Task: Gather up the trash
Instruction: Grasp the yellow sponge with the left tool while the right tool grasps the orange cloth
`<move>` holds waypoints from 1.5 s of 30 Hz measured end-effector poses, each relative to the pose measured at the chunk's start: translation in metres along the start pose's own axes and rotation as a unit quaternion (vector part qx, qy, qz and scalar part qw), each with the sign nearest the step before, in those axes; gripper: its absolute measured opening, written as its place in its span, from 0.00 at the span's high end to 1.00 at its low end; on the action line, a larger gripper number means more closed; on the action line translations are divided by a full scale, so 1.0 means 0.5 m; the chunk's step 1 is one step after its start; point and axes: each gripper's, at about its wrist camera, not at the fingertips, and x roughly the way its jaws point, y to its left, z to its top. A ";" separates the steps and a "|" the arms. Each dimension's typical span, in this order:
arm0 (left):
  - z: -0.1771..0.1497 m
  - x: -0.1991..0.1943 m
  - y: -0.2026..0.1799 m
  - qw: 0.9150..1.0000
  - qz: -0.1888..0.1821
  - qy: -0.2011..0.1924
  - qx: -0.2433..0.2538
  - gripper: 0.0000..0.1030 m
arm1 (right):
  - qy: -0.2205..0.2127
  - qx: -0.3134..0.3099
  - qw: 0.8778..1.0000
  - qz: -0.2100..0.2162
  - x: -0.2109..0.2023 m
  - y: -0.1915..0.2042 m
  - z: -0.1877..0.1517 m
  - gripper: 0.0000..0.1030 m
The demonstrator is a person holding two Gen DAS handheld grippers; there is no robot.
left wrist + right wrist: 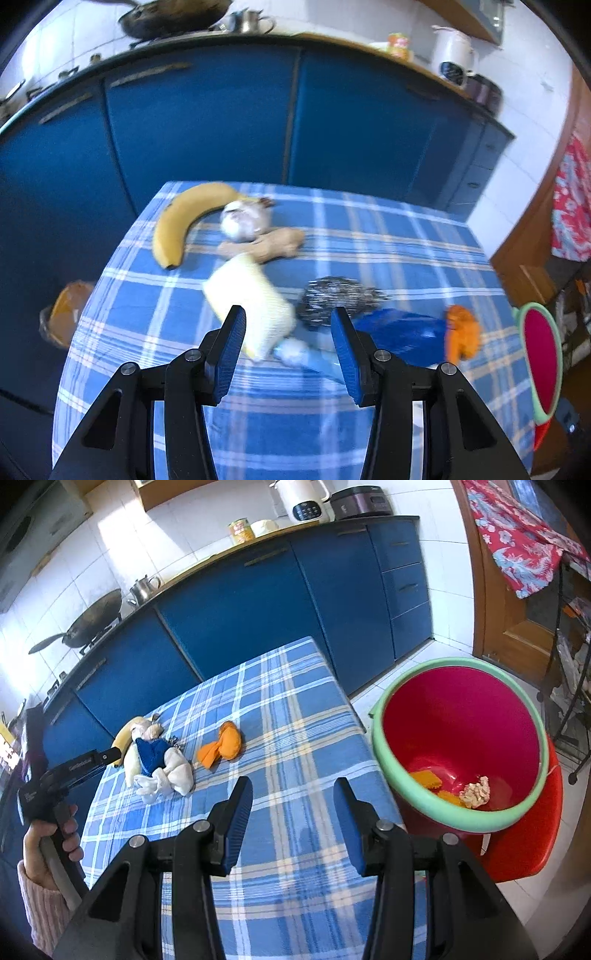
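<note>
On the blue plaid tablecloth (369, 236) lie a banana (184, 218), a garlic bulb (242, 221), a ginger root (273, 245), a yellow sponge (251, 299), a steel scourer (340, 299), a blue wrapper (402, 332), an orange wrapper (461, 332) and a white crumpled tissue (291, 350). My left gripper (288, 317) is open, hovering just above the sponge and tissue. My right gripper (293, 790) is open and empty above the table's near right part, with the orange wrapper (221, 749) ahead. A red bucket (461, 738) with a green rim holds orange scraps and crumpled paper.
Blue kitchen cabinets (221, 122) stand behind the table, with a wok (92, 624), a kettle and appliances on the counter. The bucket sits on a red stool (528, 849) right of the table. A bag (66, 310) lies on the floor at the left.
</note>
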 end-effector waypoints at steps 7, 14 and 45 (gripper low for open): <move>0.006 0.066 0.046 0.999 0.022 0.031 -0.032 0.51 | 0.017 -0.012 1.000 0.003 0.040 0.033 -0.002 0.53; 0.005 0.099 0.077 0.997 -0.003 0.034 -0.076 0.45 | 0.027 -0.022 0.999 0.008 0.086 0.070 0.010 0.53; -0.003 0.106 0.073 0.996 -0.061 0.008 -0.062 0.71 | 0.070 -0.063 0.995 -0.006 0.312 0.182 0.061 0.55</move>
